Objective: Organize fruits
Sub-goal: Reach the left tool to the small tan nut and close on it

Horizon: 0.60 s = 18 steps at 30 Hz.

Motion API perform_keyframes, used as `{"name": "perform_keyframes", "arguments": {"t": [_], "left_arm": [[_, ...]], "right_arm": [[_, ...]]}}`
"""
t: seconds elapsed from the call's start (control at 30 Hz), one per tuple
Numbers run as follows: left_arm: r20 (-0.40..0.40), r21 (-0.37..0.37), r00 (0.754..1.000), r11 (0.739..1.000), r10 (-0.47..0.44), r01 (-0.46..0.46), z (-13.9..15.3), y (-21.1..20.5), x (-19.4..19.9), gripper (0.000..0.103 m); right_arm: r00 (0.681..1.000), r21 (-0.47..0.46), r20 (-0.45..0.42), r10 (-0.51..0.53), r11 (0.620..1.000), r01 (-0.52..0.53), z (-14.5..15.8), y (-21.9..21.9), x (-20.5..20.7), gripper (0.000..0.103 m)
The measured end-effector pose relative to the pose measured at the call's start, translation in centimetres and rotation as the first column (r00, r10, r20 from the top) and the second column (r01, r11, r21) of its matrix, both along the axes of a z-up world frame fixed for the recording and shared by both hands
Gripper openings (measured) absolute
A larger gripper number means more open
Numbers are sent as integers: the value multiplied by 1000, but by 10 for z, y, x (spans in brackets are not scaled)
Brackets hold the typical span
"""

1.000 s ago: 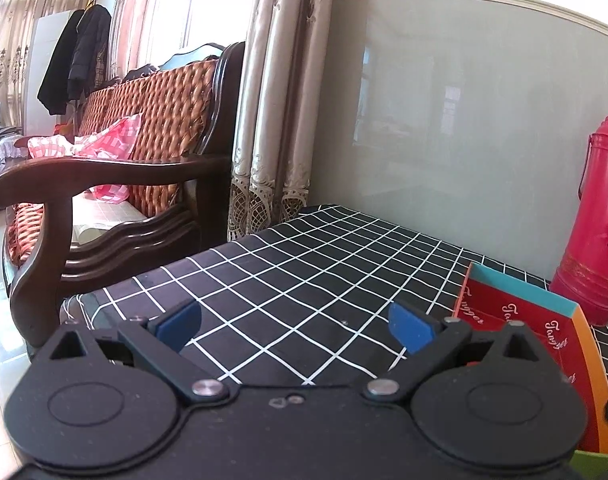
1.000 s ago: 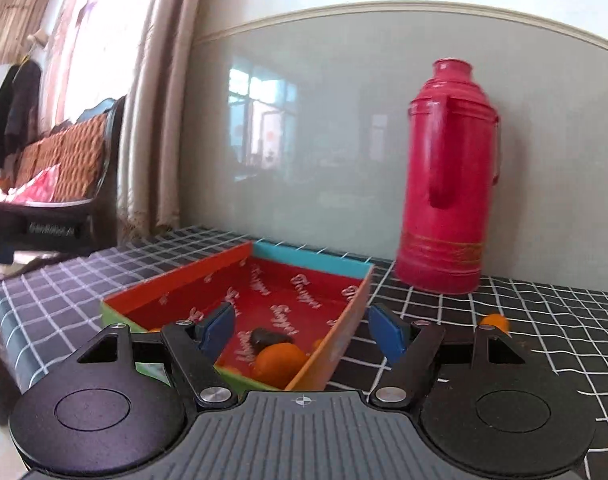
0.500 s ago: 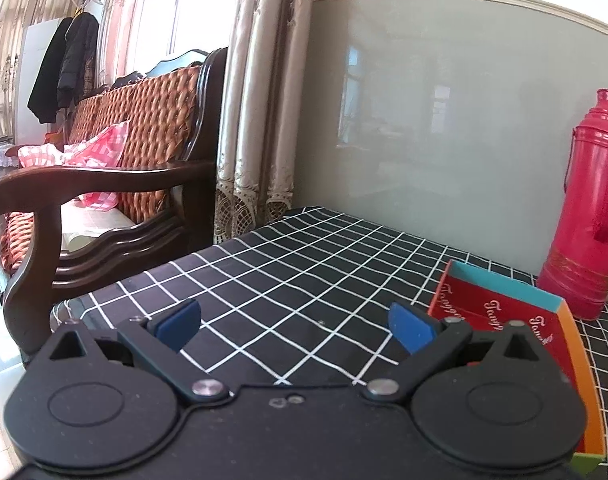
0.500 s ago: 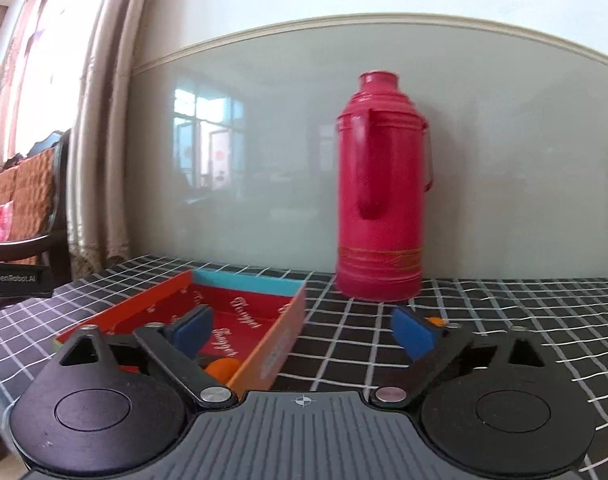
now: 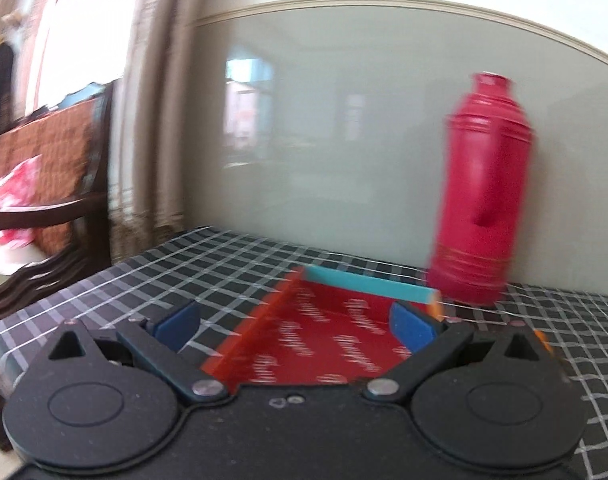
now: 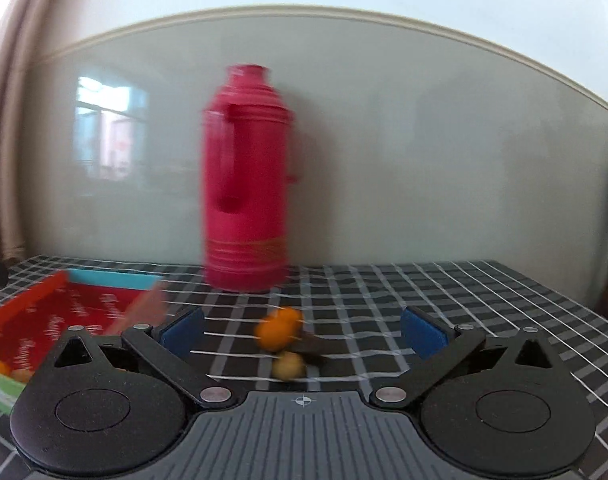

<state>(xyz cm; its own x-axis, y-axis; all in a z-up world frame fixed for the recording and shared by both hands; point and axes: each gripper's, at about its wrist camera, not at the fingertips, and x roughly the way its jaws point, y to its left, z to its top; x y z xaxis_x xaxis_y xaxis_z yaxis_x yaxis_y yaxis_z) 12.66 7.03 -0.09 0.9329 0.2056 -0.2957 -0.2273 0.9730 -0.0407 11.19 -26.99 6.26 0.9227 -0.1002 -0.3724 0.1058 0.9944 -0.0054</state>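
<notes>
A red paper tray (image 5: 323, 332) with orange and teal walls lies on the checked tablecloth; in the right wrist view the tray (image 6: 36, 304) sits at the left with small orange fruits (image 6: 0, 368) in its near corner. My left gripper (image 5: 294, 326) is open and empty, held just in front of the tray. My right gripper (image 6: 302, 330) is open and empty. An orange fruit (image 6: 280, 330) and a smaller yellowish fruit (image 6: 288, 365) lie on the cloth between its fingers, a little ahead. Both views are motion-blurred.
A tall red thermos (image 6: 246, 184) stands against the wall behind the tray; it also shows in the left wrist view (image 5: 483, 200). A wooden sofa (image 5: 44, 184) and a curtain (image 5: 152, 120) stand left of the table. The table's right edge (image 6: 563, 300) is near.
Both grippers have swung to the right. The tray has come in front of the left gripper. The loose fruits have come between the right gripper's fingers. Both stayed open.
</notes>
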Motion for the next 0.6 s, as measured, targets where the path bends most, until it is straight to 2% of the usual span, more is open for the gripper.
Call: {"name": "perform_keyframes", "arguments": {"t": [0.13, 0.23, 0.33, 0.43, 0.6], "left_arm": [[-12, 27, 992, 992, -124, 125, -6, -37, 4, 96], [-32, 51, 974, 973, -223, 224, -13, -67, 7, 96], [-61, 79, 946, 943, -318, 323, -21, -98, 11, 96], [-106, 66, 905, 905, -413, 421, -31, -126, 19, 93], [-166, 15, 853, 864, -495, 504, -44, -155, 35, 79]], "right_arm": [[988, -3, -23, -151, 989, 151, 3, -34, -3, 103], [967, -41, -11, -256, 966, 255, 6, -55, -9, 103], [931, -87, 12, -364, 928, 363, 7, -72, -16, 103], [891, -100, 23, -453, 886, 453, 9, -90, -24, 103], [873, -79, 14, -488, 870, 488, 12, -111, -33, 103]]}}
